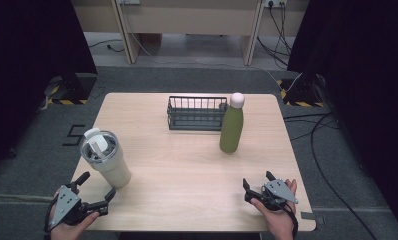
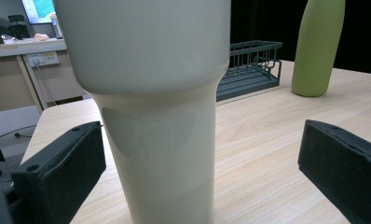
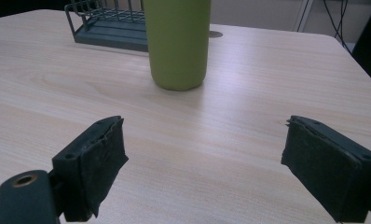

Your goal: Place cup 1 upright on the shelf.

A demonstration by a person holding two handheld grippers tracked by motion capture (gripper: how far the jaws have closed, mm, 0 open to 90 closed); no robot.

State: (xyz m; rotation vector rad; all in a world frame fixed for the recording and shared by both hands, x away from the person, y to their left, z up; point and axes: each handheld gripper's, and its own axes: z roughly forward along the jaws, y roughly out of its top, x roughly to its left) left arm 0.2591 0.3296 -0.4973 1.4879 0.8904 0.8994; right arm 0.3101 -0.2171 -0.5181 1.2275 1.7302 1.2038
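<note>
Right now my left tongs (image 1: 96, 189) gape wide around the cream tumbler (image 1: 106, 159) at the counter's (image 1: 187, 170) near-left edge without touching it, while my right tongs (image 1: 257, 182) hover open, empty.

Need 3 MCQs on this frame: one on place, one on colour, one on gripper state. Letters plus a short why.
1. Where does the green bottle stand?
A. inside the wire rack
B. on the table beside the rack's right end
C. lying at the near table edge

2. What colour is the bottle's cap?
A. pale pinkish white
B. black
C. red

3. How is the left gripper set at the cream tumbler?
A. shut on its lid
B. open, jaws apart on either side, not pressing
C. shut, away from it

Key: 1 B, the high view shows it upright on the wood just outside the rack. 2 A, the rounded top is pale. 3 B, the left gripper view shows gaps between both pads and the tumbler wall.
</note>
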